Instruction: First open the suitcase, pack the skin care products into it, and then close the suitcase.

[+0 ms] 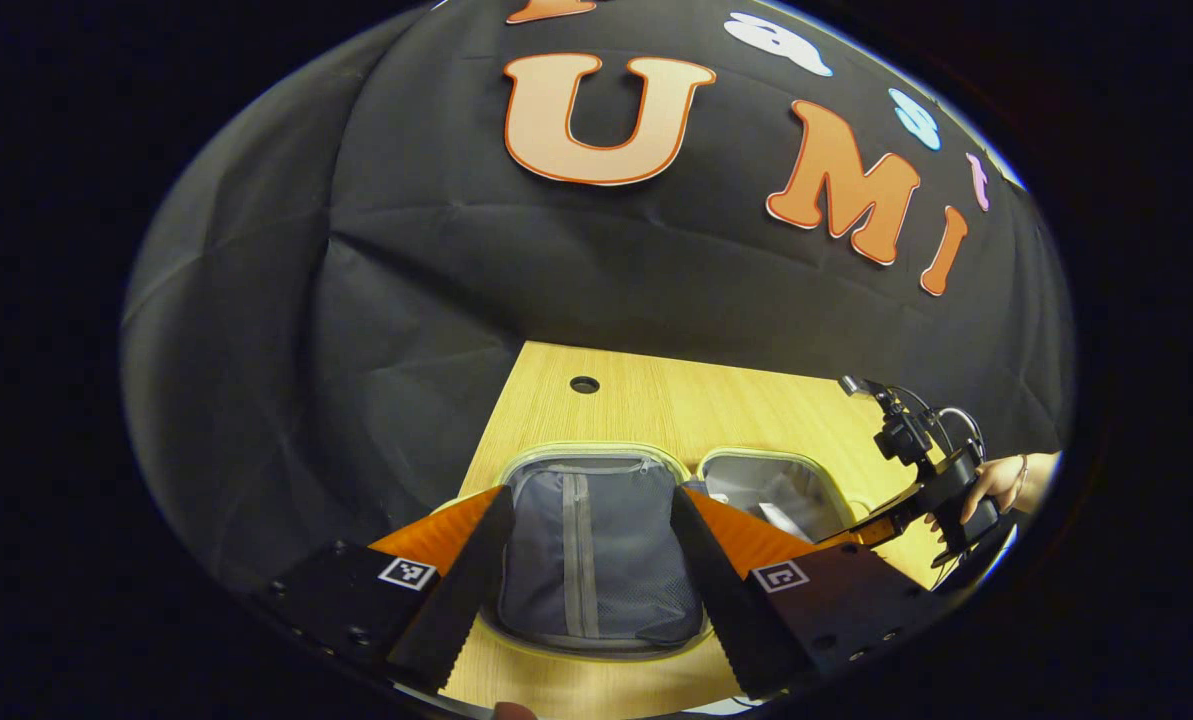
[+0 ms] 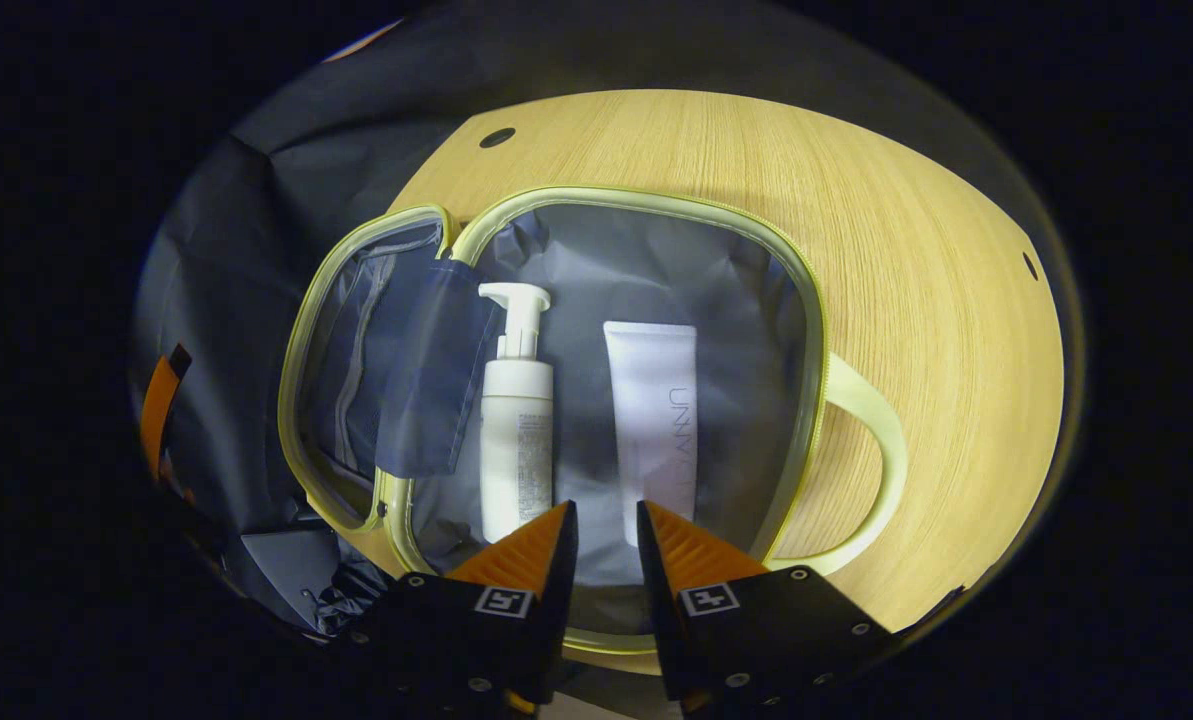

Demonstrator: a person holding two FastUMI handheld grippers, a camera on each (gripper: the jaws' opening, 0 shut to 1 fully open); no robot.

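**Open suitcase on the wooden table, two products inside**

On the wooden table the suitcase lies open. The right gripper hangs over its main half, jaws nearly together and empty; just beyond them lie a pump bottle and a tube, side by side. The left gripper, jaws wide and empty, frames the zipped lid pocket

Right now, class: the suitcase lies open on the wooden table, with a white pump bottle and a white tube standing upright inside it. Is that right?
Not quite. In the right gripper view the pump bottle and the tube lie flat, side by side, not upright. The rest holds: the suitcase lies open on the wooden table.
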